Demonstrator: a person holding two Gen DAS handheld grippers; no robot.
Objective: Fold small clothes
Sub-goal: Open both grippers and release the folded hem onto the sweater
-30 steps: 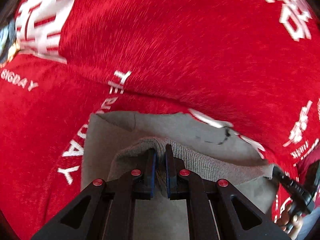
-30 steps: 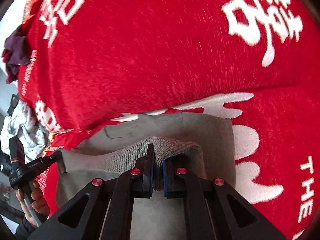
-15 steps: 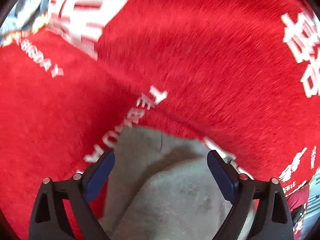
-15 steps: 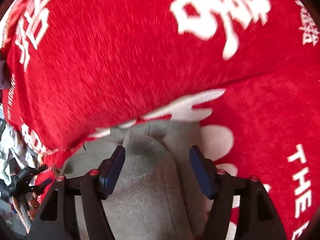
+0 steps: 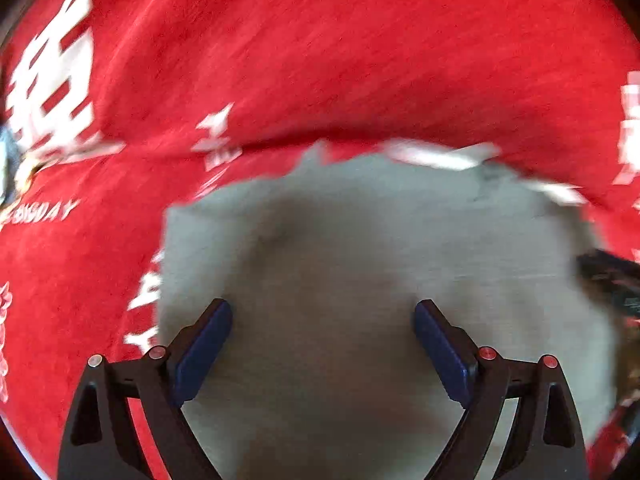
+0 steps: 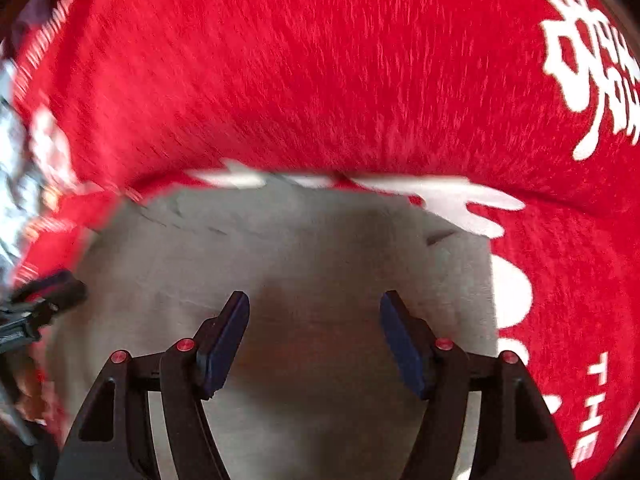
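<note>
A small grey garment [image 5: 360, 248] lies flat on the red cloth [image 5: 320, 60], folded over with a fairly straight far edge. My left gripper [image 5: 323, 314] hovers over its left part, pointing steeply down. Its jaws are opening wide and the pads grip nothing, with only flat fabric showing below the gap. The same garment [image 6: 280, 248] fills the lower right wrist view. My right gripper [image 6: 315, 304] stands open above it, pads apart and off the cloth. Each gripper shows as a dark blur at the other view's edge: the right gripper [image 5: 608, 280] and the left gripper [image 6: 40, 304].
The red cloth [image 6: 360, 80] carries large white characters [image 6: 592, 68] and lettering and covers the whole surface. A pale crumpled pile of clothes [image 6: 14, 168] sits at the far left edge of the right wrist view. Both views are motion-blurred.
Both grippers were shut on the garment's ribbed grey edge a second ago. They have let go and opened wide, and the garment now lies flat beneath them.
</note>
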